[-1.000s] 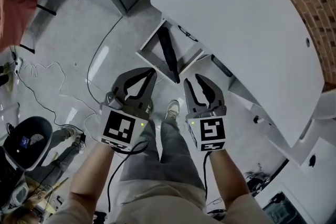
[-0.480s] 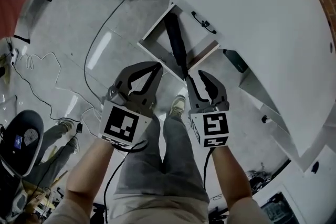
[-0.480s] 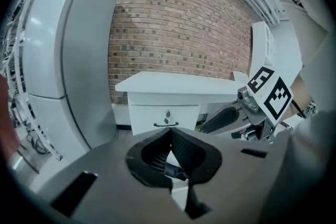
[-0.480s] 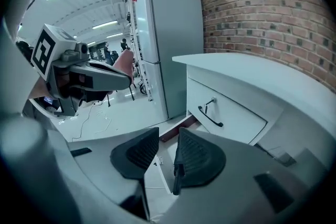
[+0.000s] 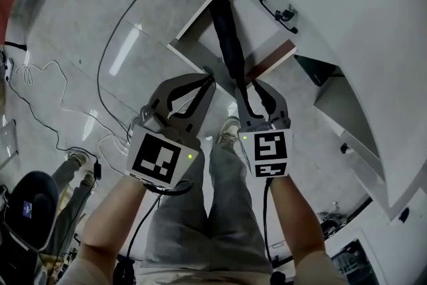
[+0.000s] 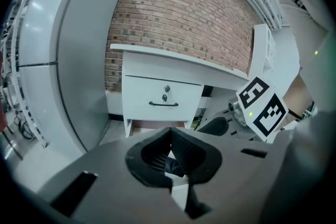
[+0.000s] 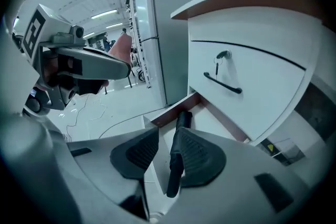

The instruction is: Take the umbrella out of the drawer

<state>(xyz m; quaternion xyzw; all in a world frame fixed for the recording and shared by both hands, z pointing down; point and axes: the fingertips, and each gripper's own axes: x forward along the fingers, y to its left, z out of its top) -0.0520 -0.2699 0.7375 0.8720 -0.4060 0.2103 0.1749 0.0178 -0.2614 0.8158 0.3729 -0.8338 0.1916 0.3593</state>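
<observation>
Umbrella (image 5: 228, 43) lying in open drawer (image 5: 195, 18). Both tools have descended to its front edge. Right tool (image 5: 251, 85) has just spread wide, not yet gripping the umbrella; left tool (image 5: 208, 80) closed, empty. Grasp appears imminent.

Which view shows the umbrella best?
Head view: nearly the whole folded black umbrella lies lengthwise in the open drawer. Right gripper view: umbrella foreshortened, partly behind a jaw. Left gripper view: only a dark sliver, unclear.
</observation>
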